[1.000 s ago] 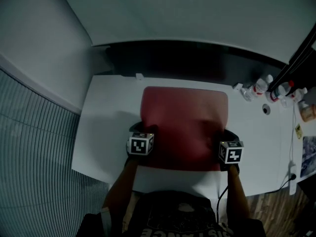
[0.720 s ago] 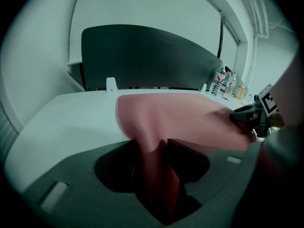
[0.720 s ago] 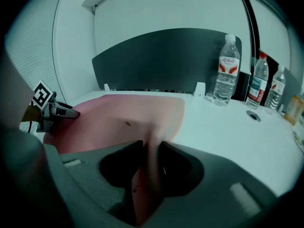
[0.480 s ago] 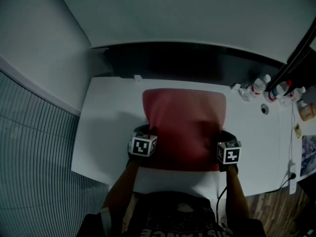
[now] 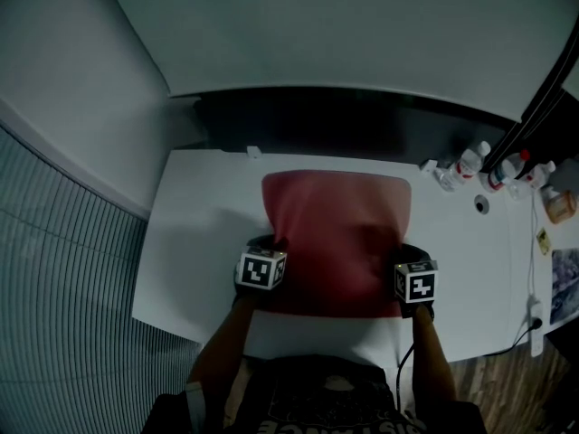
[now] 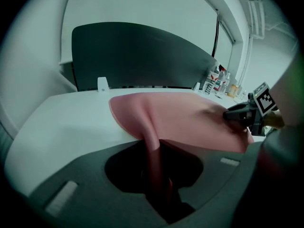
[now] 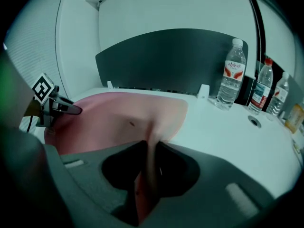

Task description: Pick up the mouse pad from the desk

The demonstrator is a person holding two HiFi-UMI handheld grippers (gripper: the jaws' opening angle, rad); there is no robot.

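The red mouse pad lies on the white desk, and my two grippers hold its near corners. My left gripper is at the near left corner. In the left gripper view a raised fold of the pad runs into the narrow gap of that gripper; its jaws are closing and pinch the fold. My right gripper is at the near right corner. Its jaws are also closing, and in the right gripper view they pinch an upturned edge of the pad.
Several water bottles stand at the desk's back right, next to a round cable hole. A dark partition panel runs along the far edge. A power cable and papers lie at the far right. A small white clip sits near the back left.
Both grippers' jaws have closed onto the pad's near corners. The pad's near edge has drawn in and lifted off the desk, so it looks shorter from above.
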